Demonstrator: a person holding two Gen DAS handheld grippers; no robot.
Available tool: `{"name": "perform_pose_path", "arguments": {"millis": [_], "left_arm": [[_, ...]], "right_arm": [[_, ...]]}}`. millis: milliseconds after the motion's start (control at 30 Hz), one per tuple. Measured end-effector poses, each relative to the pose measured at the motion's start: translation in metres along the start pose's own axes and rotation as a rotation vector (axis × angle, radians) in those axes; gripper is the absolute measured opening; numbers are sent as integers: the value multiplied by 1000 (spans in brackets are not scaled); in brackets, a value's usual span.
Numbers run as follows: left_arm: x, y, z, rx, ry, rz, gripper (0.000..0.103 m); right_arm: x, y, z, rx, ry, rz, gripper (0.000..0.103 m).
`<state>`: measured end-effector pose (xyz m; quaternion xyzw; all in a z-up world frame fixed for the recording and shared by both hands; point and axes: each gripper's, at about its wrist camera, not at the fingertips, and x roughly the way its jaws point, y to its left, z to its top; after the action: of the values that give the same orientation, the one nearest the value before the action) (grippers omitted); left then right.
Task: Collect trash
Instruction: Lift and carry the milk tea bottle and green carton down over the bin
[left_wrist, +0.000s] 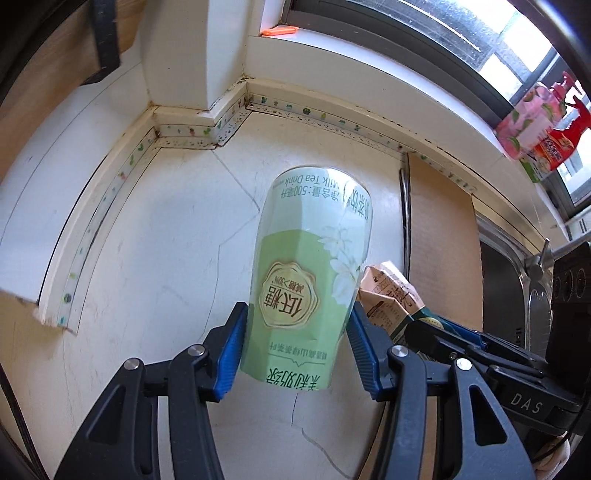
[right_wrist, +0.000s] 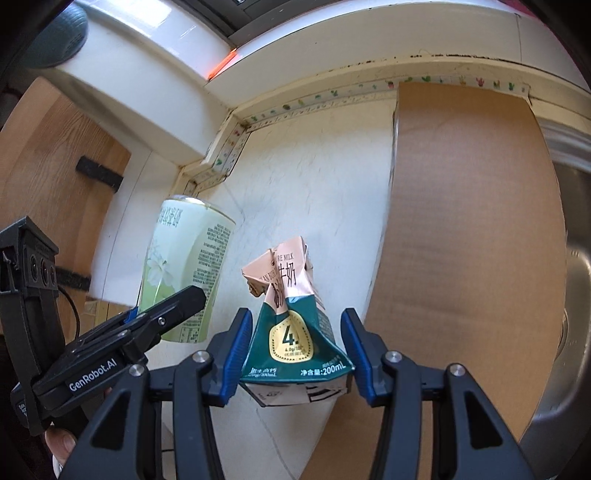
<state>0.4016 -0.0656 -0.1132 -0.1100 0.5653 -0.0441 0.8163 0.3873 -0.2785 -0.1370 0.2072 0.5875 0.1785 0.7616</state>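
Observation:
A pale green milk tea cup (left_wrist: 306, 273) hangs upside down above the white counter, with my left gripper (left_wrist: 297, 350) shut on its sides. The same cup (right_wrist: 184, 273) shows at the left of the right wrist view, with the left gripper (right_wrist: 147, 325) around it. A crumpled green and pink milk carton (right_wrist: 291, 325) is lifted off the counter, and my right gripper (right_wrist: 291, 354) is shut on its lower part. That carton (left_wrist: 388, 295) and the right gripper behind it appear just right of the cup in the left wrist view.
A brown cardboard sheet (right_wrist: 461, 221) lies on the white counter (left_wrist: 166, 240) beside a steel sink (right_wrist: 576, 295). A white wall corner with patterned tape (left_wrist: 207, 129) runs behind. Pink and red pouches (left_wrist: 535, 125) sit on the window sill. A wooden board (right_wrist: 48, 155) stands at the left.

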Motion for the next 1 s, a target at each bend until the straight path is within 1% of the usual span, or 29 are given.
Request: {"name": "perform_pose_path", "arguments": {"millis": [200,400,600,733,1000], "left_arm": [[-14,14,-39,3,-16,-27,51],[-23,33,-75,-3,-25,-48,50],[-42,51,-99,-22,-44,-66,50],[-58,58,-109,-24,-68,-79,50],[-101,55,-128,9,-114,-93,50]], "right_arm": [[-7,16,-41,-20,-12,15,50],[-10,30,-69,-19,-28,18,50],[-24,47,-92,-20,-60,34,50],[-40,59,-105,-23,-91,41,50],[-81,93,-123,-75,-150,53,50]]}}
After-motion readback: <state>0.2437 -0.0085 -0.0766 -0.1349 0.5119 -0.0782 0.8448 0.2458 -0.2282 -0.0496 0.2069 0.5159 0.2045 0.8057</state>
